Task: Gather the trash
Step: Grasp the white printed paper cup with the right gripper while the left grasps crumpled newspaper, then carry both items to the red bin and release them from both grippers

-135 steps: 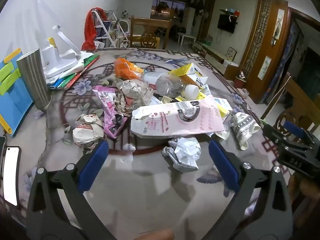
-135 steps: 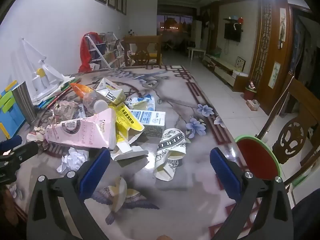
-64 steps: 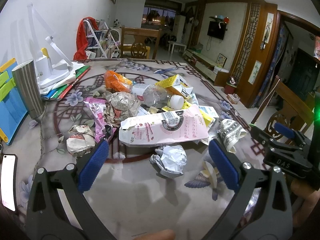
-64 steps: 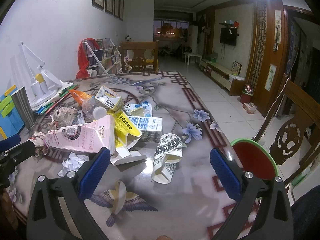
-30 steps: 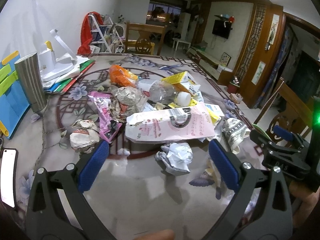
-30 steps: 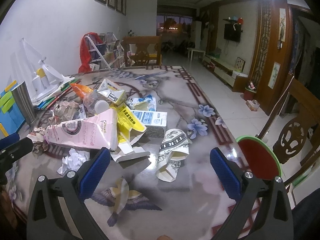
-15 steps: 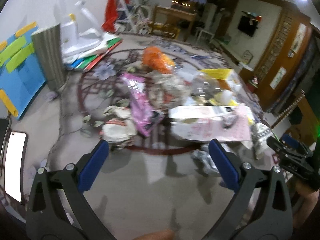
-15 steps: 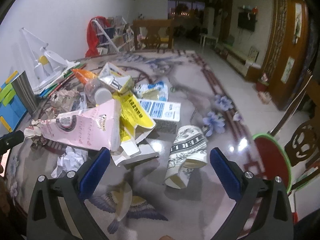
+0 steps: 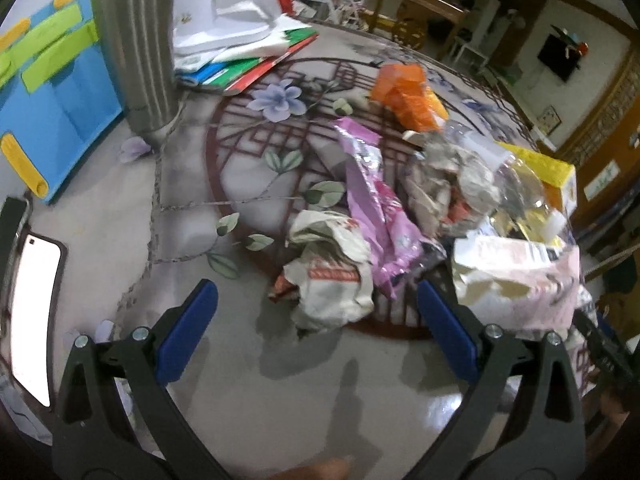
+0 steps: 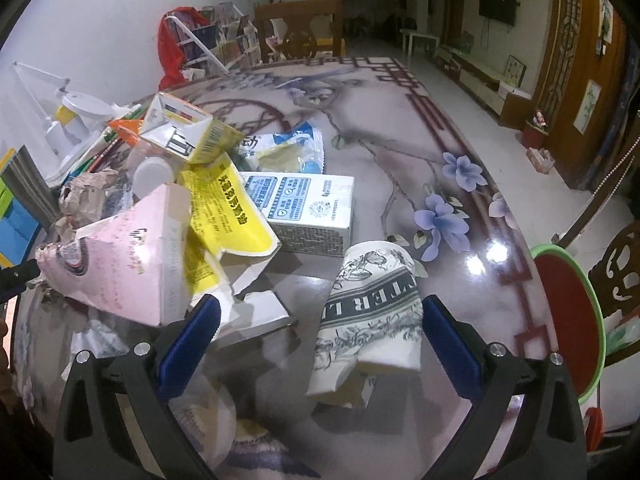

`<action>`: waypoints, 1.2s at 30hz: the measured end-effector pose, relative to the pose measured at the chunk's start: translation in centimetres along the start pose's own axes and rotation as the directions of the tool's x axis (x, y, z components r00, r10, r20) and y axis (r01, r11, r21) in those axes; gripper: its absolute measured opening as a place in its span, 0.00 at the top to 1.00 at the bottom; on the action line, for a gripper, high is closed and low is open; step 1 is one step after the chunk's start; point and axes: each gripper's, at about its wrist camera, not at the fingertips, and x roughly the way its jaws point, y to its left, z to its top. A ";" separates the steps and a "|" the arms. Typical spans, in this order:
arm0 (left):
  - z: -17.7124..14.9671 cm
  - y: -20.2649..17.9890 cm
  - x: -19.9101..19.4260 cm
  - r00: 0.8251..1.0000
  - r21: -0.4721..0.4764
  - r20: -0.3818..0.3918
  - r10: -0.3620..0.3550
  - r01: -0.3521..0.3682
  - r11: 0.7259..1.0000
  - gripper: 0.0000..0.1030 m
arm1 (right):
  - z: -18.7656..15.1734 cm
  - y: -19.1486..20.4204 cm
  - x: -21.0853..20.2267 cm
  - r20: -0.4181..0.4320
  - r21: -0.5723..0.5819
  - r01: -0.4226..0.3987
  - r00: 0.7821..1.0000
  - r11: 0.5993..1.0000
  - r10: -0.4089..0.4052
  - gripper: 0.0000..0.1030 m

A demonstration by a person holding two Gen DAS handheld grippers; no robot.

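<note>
Hovering both tongs over the trash on the tabletop (image 9: 120, 216).
My left tongs (image 9: 316, 312) gape wide and empty, a crumpled wrapper (image 9: 332, 276) lying between the tips; my right tongs (image 10: 320, 328) gape wide, empty too, around a flattened paper cup (image 10: 372, 312) beside the pink carton (image 10: 128, 256).

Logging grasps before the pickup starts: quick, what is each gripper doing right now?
Left gripper: open, holding nothing, crumpled wrapper ahead between its fingers.
Right gripper: open, holding nothing, paper cup lying between its fingers.
</note>
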 end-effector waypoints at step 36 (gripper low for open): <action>-1.0 -3.9 -5.2 0.994 0.142 0.066 -0.090 0.080 0.987 0.70 | -0.5 -2.3 -3.0 -0.005 0.047 -0.036 0.999 0.998 0.036 0.56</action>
